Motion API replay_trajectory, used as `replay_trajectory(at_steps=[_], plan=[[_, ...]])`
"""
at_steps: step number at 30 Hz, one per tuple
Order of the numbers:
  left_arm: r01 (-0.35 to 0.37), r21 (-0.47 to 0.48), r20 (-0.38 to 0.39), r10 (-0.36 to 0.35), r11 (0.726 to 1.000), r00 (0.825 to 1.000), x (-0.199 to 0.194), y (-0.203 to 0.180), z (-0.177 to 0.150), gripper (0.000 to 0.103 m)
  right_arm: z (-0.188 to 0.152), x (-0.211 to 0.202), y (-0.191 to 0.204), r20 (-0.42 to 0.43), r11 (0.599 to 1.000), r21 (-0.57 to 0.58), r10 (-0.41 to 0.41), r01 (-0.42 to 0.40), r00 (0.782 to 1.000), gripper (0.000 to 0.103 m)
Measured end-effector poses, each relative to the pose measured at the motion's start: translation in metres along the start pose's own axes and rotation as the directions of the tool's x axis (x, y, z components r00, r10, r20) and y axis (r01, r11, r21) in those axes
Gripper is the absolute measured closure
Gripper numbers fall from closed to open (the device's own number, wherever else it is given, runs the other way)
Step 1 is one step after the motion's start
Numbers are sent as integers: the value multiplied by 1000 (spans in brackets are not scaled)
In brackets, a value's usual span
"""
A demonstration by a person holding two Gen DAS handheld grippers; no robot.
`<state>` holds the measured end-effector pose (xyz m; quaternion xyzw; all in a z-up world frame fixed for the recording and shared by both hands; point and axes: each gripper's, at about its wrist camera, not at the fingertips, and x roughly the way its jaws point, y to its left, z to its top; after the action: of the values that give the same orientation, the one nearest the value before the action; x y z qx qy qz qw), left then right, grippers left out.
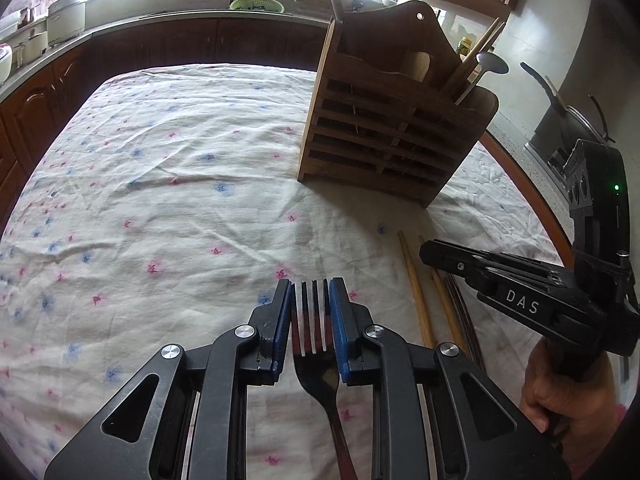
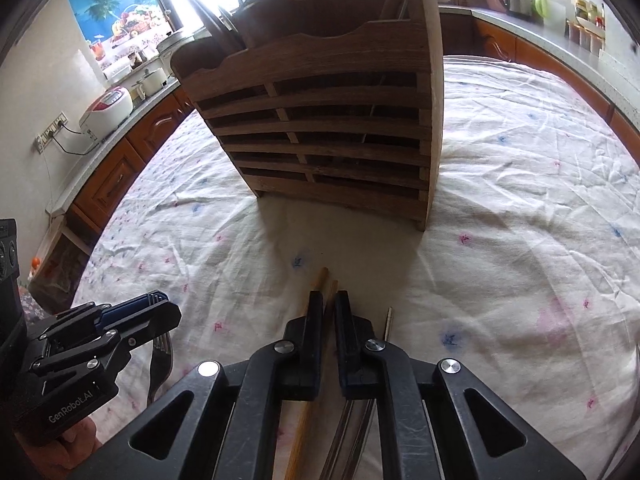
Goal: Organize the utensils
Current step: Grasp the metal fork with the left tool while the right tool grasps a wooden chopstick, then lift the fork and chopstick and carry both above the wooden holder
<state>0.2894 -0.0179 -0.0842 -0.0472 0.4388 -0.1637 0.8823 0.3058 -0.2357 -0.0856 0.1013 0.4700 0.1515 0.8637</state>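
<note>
My left gripper is shut on a metal fork, its tines pointing forward between the blue pads, just above the flowered tablecloth. The fork also shows in the right wrist view under the left gripper. My right gripper is nearly closed around a wooden chopstick lying on the cloth; a second wooden chopstick lies just left of it. In the left wrist view the right gripper sits over the chopsticks. A wooden slatted utensil holder stands ahead, also in the right wrist view.
The holder has wooden utensils and a metal ladle standing in it. Thin metal chopsticks lie right of the wooden ones. Kitchen counters with a rice cooker, pots and a dark pan surround the table.
</note>
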Motion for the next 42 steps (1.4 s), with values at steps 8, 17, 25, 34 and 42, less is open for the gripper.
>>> replay_trajectory(at_steps=[8, 17, 25, 34, 42], plan=[[11, -31, 100, -8, 999, 995, -57, 2, -3, 86, -1, -64, 14, 133, 996, 16, 81, -84, 988, 98], [26, -37, 188, -19, 999, 982, -111, 0, -16, 87, -8, -128, 35, 256, 991, -17, 129, -129, 958, 98], [24, -18, 234, -19, 1000, 972, -136, -8, -21, 100, -19, -161, 41, 319, 990, -36, 142, -138, 937, 98], [23, 9, 281, -24, 1000, 959, -159, -16, -23, 101, -24, -185, 42, 372, 990, -37, 138, -134, 918, 98], [11, 18, 352, -16, 1000, 936, -190, -22, -20, 101, -27, -208, 39, 447, 992, -31, 126, -126, 885, 98]])
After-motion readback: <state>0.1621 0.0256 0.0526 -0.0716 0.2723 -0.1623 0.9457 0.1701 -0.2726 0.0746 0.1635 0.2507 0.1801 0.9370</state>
